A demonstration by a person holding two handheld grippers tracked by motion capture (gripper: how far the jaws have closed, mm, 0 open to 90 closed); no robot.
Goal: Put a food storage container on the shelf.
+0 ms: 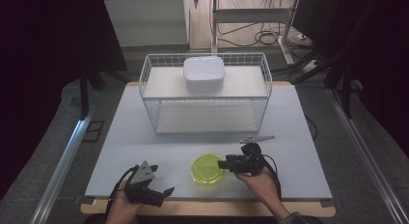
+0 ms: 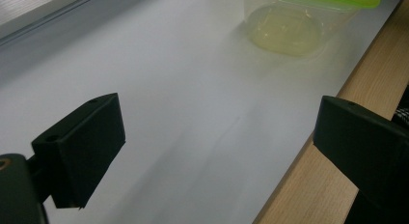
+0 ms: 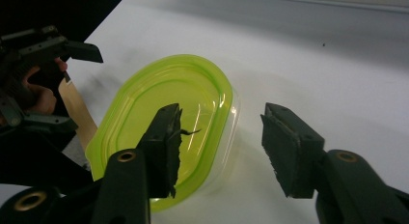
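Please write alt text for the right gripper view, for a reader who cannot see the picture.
The open right gripper hovers at the edge of a clear container with a yellow-green lid on a white table. The left gripper, held in a hand, is farther off at the left.

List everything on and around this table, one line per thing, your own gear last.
Table: one, white top with a wooden front edge, centre of the high view.
Wire basket: one, white, far middle of the table, open side up.
Lidded box: one, white, square with rounded corners, resting inside the wire basket at its top.
Clear container with green lid: one, oval, near the table's front edge, lid on.
Clip-like tool: one, grey, lying flat behind the right gripper; too small to name surely.
Cables: several, dark, on the floor beyond the table.
Left gripper: black, jaws wide apart, at the front edge.
Right gripper: black, jaws apart, straddling the container's rim.
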